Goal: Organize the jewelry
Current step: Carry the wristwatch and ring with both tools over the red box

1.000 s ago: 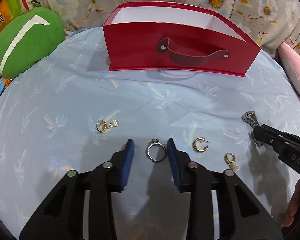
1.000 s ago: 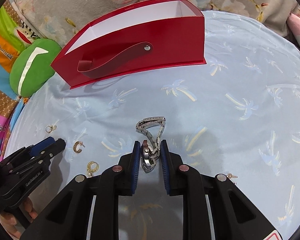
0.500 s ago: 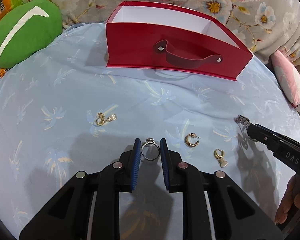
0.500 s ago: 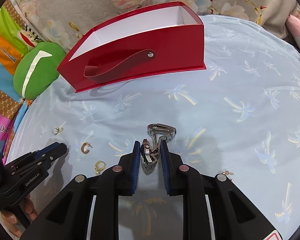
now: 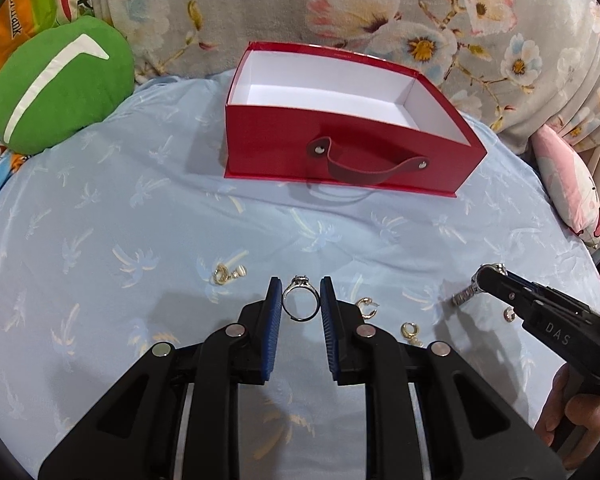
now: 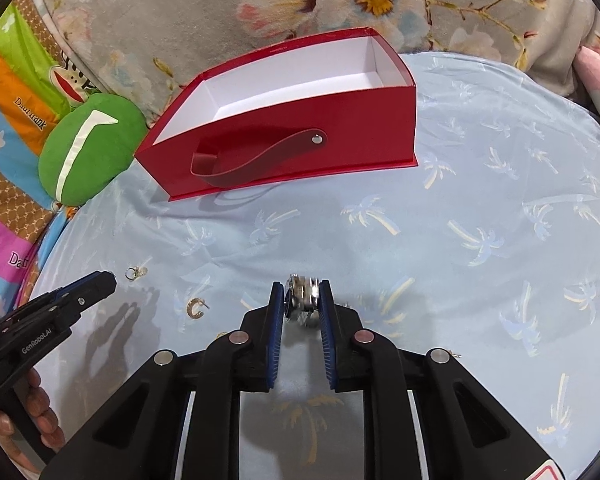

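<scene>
My left gripper [image 5: 300, 294] is shut on a silver ring [image 5: 300, 303] and holds it above the blue cloth. My right gripper [image 6: 302, 298] is shut on a silver watch [image 6: 303, 296], lifted off the cloth; the watch also shows in the left wrist view [image 5: 466, 294]. Gold earrings lie on the cloth: one at the left [image 5: 226, 274], a hoop [image 5: 366, 307] and another [image 5: 410, 330] right of the left gripper. An open red box [image 5: 340, 152] with a white inside and a strap handle stands farther back, empty as far as I can see.
A green cushion [image 5: 56, 104] lies at the back left. A floral fabric backs the table, and a pink pillow [image 5: 568, 184] lies at the right. A small earring [image 6: 454, 355] lies right of my right gripper.
Both grippers have risen with their loads: the left closed on the ring and lifted it, the right lifted the watch. The box's inside now shows more.
</scene>
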`<state>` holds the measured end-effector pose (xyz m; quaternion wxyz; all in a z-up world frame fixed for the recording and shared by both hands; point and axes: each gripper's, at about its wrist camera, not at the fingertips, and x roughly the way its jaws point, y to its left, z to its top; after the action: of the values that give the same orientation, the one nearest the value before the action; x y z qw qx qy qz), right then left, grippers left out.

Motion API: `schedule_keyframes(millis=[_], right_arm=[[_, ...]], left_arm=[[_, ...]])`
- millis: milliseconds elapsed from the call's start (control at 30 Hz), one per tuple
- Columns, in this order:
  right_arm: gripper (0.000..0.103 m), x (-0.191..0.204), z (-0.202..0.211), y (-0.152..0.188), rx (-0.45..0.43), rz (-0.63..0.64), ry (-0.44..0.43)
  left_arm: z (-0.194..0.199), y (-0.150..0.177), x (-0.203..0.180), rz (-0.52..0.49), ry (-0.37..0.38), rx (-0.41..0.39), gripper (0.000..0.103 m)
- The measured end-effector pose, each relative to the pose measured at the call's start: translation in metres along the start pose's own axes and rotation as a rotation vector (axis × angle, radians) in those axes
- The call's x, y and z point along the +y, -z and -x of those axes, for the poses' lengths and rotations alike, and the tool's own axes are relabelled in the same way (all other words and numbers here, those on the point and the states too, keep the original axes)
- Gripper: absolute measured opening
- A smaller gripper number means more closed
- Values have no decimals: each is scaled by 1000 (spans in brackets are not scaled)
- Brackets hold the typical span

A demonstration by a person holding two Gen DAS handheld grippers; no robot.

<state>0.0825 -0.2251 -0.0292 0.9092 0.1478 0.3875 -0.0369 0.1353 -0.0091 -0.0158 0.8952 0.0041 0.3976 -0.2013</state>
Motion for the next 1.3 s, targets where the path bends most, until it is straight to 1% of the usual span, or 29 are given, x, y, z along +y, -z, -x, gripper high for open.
schedule_keyframes(millis=[333,533,667,700,767,833,900,967,1133,1300], right_arm=[[14,5,21,-12,-56,12,-10],[14,12,41,-37,-123,44,-29],[14,17,54,-67,-182,76,-43],[14,18,56,-75,-197,82,-47],[14,19,63,-95,-238,92,-56],[14,20,67,-115,-270,106,-63],[14,24,69,-135,-294,122,-62],[14,28,69,-154,-315,142,-51],[14,33,64,-191,-350,169,-38],[14,34,46,-222,-355,181,-19]], left_arm=[[21,-20,-2,-16,-4,-57,19],[31,-48,-4,-42,-29,-115,19],[36,-81,-7,-71,-42,-169,19],[37,-94,-10,-84,-54,-191,19],[38,-110,-14,-103,-70,-221,19],[40,-133,-20,-123,-69,-253,19],[41,-152,-26,-139,-83,-286,19],[41,-169,-31,-146,-79,-307,19],[32,-202,-42,-157,-90,-339,19],[11,-227,-45,-139,-92,-339,19]])
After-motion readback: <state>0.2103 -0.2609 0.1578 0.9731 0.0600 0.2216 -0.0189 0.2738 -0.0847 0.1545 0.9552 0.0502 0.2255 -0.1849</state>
